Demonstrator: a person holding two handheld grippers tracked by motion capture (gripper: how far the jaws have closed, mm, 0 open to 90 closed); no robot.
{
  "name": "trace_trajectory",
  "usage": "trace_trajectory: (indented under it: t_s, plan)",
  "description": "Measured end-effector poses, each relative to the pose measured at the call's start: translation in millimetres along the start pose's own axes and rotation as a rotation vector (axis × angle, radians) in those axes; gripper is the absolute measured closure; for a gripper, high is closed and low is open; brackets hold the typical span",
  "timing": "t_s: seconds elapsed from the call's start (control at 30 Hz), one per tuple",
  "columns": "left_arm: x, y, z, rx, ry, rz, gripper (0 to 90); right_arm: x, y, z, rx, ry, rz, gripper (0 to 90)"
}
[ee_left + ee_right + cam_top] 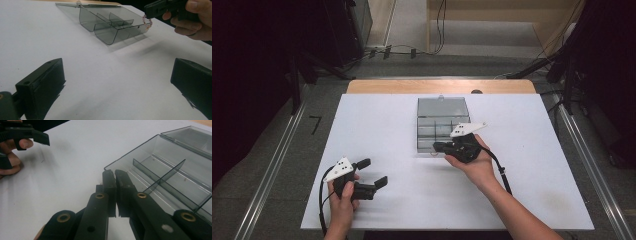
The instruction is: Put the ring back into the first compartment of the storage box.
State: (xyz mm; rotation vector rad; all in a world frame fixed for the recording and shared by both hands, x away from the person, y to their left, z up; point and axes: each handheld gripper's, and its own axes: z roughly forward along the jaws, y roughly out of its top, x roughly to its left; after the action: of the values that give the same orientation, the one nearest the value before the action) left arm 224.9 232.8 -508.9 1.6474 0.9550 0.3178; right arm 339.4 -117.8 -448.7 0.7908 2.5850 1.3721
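The right tool (115, 173), nearest its own camera, has its black jaws pressed together on a small beaded bracelet (147, 23), which dangles from the tips at the near corner of a smoky clear compartment box (442, 130). The bracelet looks light, limp and slippery, likely to swing or slide; a pinch across the strand suits it best. The box, lid open, sits mid-desk (387, 125), thin-walled and easily nudged. The left tool (372, 172) rests well apart, jaws spread and empty.
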Motion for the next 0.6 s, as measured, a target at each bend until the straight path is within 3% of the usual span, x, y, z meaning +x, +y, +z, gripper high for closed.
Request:
trace_trajectory:
  t_s: [0.6]
  plan:
    - [-0.2, 0.0, -0.4, -0.006, 0.000, 0.006, 0.0, -8.7, 13.1, 4.0, -0.007, -0.007, 0.003, 85.2]
